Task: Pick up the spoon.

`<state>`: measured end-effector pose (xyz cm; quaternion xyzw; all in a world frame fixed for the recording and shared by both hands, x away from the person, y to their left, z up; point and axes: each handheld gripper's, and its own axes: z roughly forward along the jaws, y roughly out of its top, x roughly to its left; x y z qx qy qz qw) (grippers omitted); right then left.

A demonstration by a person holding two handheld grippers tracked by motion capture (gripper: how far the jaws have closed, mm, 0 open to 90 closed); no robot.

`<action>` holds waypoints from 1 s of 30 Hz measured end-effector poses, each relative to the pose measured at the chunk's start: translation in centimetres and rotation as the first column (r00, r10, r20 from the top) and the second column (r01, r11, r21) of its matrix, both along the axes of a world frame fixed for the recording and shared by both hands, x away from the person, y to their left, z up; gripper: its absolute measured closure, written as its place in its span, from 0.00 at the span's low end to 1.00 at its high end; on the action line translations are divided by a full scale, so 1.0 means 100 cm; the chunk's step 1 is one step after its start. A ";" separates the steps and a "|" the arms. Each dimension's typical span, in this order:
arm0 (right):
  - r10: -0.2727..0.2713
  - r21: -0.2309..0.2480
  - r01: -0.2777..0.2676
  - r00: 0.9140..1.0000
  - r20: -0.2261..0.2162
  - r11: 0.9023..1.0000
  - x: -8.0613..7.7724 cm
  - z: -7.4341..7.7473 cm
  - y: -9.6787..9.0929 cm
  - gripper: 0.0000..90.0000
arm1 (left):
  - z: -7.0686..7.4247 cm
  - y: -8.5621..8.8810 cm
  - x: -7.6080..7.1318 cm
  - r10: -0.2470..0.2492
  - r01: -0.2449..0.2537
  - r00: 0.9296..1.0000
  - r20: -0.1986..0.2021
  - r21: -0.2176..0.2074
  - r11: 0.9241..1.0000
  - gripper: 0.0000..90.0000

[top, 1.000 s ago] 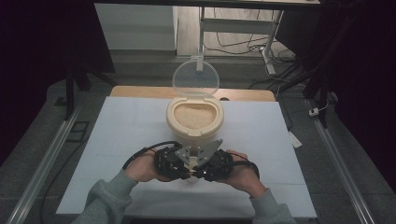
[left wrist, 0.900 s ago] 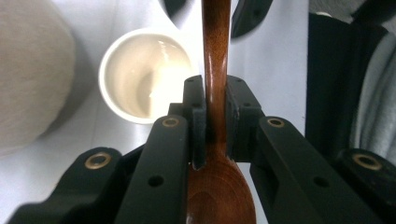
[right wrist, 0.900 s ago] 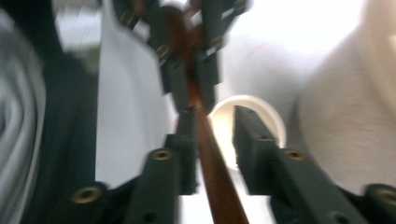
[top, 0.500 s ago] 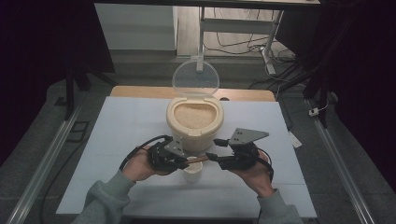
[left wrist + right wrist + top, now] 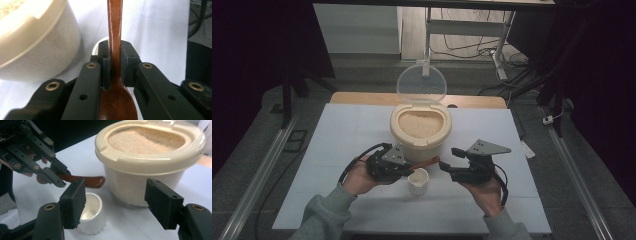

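My left gripper (image 5: 408, 169) (image 5: 115, 51) is shut on the neck of a brown wooden spoon (image 5: 426, 162) (image 5: 115, 30). The spoon's bowl points back toward the hand and its handle sticks out over a small white cup (image 5: 418, 181) (image 5: 91, 215). My right gripper (image 5: 451, 161) (image 5: 117, 205) stands open to the right of the handle's end (image 5: 86, 181). Its jaws have just been opening and nothing is between them. Behind the cup stands a cream container (image 5: 419, 131) (image 5: 150, 155) full of pale grains, with its clear lid (image 5: 421, 82) raised.
The white table top (image 5: 342, 135) ends in a wooden strip at the back. Metal rails (image 5: 259, 175) run along both sides. Cables and a desk frame (image 5: 492, 35) lie on the floor beyond the table.
The two grippers were together in front of the container. The right one has opened and drawn off to the right; the left one stays with the spoon.
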<state>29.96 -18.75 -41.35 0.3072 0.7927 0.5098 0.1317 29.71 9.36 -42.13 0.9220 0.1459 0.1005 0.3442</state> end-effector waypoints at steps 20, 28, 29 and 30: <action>-0.091 0.177 0.097 0.995 -0.039 0.979 -0.015 -0.017 0.021 0.55 | 0.001 -0.013 -0.010 0.032 -0.026 0.996 0.083 -0.069 0.997 0.88; -0.074 0.276 0.093 0.994 -0.077 0.957 -0.015 -0.018 0.020 0.69 | 0.001 -0.022 -0.016 0.033 -0.025 0.992 0.122 -0.072 0.997 0.89; -0.069 0.292 0.090 0.994 -0.083 0.952 -0.015 -0.018 0.019 0.72 | 0.001 -0.022 -0.016 0.032 -0.024 0.992 0.125 -0.070 0.997 0.89; -0.069 0.292 0.090 0.994 -0.083 0.952 -0.015 -0.018 0.019 0.72 | 0.001 -0.022 -0.016 0.032 -0.024 0.992 0.125 -0.070 0.997 0.89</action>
